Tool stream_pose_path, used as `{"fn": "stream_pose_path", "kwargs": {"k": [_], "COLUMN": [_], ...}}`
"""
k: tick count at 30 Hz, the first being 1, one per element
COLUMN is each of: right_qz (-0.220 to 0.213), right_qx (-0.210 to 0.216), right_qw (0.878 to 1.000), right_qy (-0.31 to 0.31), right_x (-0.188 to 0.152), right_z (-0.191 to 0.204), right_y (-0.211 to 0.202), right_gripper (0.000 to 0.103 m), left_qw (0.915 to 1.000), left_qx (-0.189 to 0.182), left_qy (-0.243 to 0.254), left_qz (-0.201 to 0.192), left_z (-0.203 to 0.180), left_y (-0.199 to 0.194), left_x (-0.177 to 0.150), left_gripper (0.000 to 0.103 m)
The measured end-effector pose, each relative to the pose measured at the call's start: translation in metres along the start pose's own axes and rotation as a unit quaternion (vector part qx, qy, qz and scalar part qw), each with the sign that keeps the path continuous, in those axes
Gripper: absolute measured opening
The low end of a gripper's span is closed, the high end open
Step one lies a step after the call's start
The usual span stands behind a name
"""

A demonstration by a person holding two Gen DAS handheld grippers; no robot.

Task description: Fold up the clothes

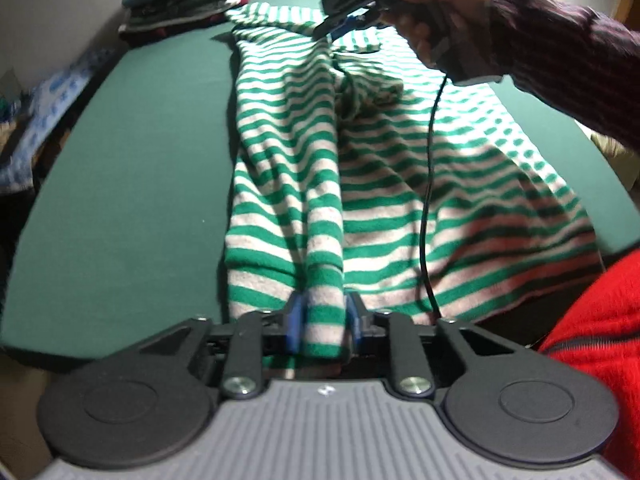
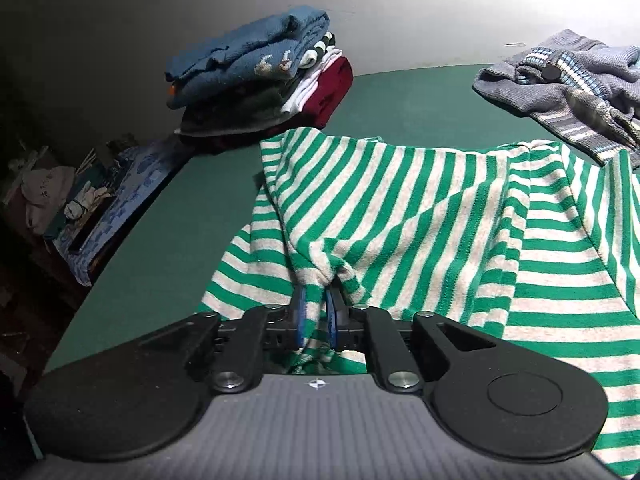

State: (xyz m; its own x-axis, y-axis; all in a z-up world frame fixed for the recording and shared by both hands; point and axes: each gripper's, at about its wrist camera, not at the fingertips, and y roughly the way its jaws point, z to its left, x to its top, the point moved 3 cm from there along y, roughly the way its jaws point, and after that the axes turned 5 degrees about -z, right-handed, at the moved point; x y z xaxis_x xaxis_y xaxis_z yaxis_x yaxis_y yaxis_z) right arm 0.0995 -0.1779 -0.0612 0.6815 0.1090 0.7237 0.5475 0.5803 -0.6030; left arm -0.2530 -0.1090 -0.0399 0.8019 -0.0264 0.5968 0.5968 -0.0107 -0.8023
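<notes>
A green-and-white striped shirt [image 1: 400, 184] lies spread lengthwise on the green table [image 1: 132, 168], one side folded in over the body. Its sleeve end sits loosely between the blue pads of my left gripper [image 1: 322, 320], whose jaws stand apart at the near edge. At the far end a hand in a dark striped sleeve [image 1: 560, 48] holds my right gripper [image 1: 340, 26] at the shoulder. In the right wrist view the right gripper [image 2: 316, 316] pinches a bunched fold of the striped shirt [image 2: 400, 208], with creases running into the pads.
A stack of folded clothes [image 2: 260, 80] stands at the table's far corner by the wall, also the stack [image 1: 180, 0]. A crumpled grey striped garment [image 2: 568, 84] lies beyond the shirt. A black cable [image 1: 426, 200] hangs over the shirt. Red fabric [image 1: 600, 340] shows at near right.
</notes>
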Motion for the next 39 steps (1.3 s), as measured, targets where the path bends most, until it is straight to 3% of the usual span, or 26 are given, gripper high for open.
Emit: {"fn": "stream_pose_path", "kwargs": {"k": [2, 4, 6, 9, 12, 13, 16, 17, 21, 23, 26, 28, 32, 36, 37, 39], "right_qz": [-0.006, -0.016, -0.022, -0.02, -0.018, -0.015, -0.003, -0.004, -0.02, -0.031, -0.056, -0.045, 0.002, -0.019, -0.029, -0.057], "right_qx": [-0.004, 0.002, 0.035, 0.069, 0.071, 0.071, 0.078, 0.081, 0.089, 0.096, 0.077, 0.057, 0.02, 0.016, 0.013, 0.023], "right_qw": [1.0, 1.0, 0.999, 0.997, 0.997, 0.997, 0.996, 0.995, 0.991, 0.99, 0.992, 0.995, 0.999, 0.999, 0.999, 0.998], "right_qy": [-0.002, 0.002, 0.0, -0.005, 0.002, 0.012, 0.047, 0.055, 0.093, 0.098, 0.078, 0.067, 0.045, 0.034, 0.027, 0.005], "right_x": [-0.002, -0.002, -0.005, -0.012, -0.013, -0.012, -0.011, -0.011, -0.006, 0.0, 0.007, 0.003, -0.011, -0.005, -0.003, 0.001], "right_z": [-0.004, -0.007, -0.004, 0.005, 0.009, 0.008, 0.004, 0.003, -0.004, -0.005, -0.006, -0.009, -0.02, -0.023, -0.022, -0.011], "right_y": [-0.008, -0.021, -0.036, -0.043, -0.034, -0.028, -0.012, -0.009, 0.0, 0.0, -0.003, 0.003, 0.02, 0.002, -0.006, -0.022], "right_gripper": [0.031, 0.03, 0.03, 0.03, 0.032, 0.035, 0.036, 0.036, 0.027, 0.006, 0.006, 0.006, 0.004, 0.011, 0.019, 0.023], "left_qw": [1.0, 0.9999, 0.9988, 0.9976, 0.9989, 0.9994, 0.9999, 0.9999, 0.9992, 0.9992, 0.9995, 0.9994, 0.9992, 0.9993, 0.9993, 0.9989], "left_qx": [0.002, 0.002, 0.0, -0.003, -0.005, -0.001, 0.003, 0.007, -0.008, -0.016, -0.017, -0.02, -0.03, -0.03, -0.026, -0.016], "left_qy": [0.003, -0.009, -0.033, -0.057, -0.036, -0.028, -0.014, -0.014, -0.037, -0.035, -0.026, -0.025, -0.022, -0.022, -0.026, -0.039], "left_qz": [-0.003, -0.014, -0.036, -0.039, -0.029, -0.019, 0.006, 0.006, -0.008, -0.012, 0.011, 0.013, 0.012, 0.004, -0.004, -0.019], "left_z": [-0.001, 0.003, 0.009, 0.007, -0.006, -0.01, -0.019, -0.02, -0.021, -0.024, -0.025, -0.027, -0.029, -0.02, -0.016, -0.008], "left_y": [-0.01, -0.023, -0.031, -0.017, 0.003, 0.01, 0.027, 0.029, 0.023, 0.019, 0.027, 0.03, 0.027, 0.007, 0.001, -0.004], "left_x": [0.0, 0.001, 0.007, 0.016, 0.024, 0.025, 0.025, 0.025, 0.032, 0.033, 0.027, 0.025, 0.026, 0.026, 0.026, 0.027], "left_gripper": [0.05, 0.054, 0.061, 0.056, 0.057, 0.055, 0.038, 0.028, 0.008, 0.007, 0.006, 0.006, 0.011, 0.015, 0.018, 0.044]}}
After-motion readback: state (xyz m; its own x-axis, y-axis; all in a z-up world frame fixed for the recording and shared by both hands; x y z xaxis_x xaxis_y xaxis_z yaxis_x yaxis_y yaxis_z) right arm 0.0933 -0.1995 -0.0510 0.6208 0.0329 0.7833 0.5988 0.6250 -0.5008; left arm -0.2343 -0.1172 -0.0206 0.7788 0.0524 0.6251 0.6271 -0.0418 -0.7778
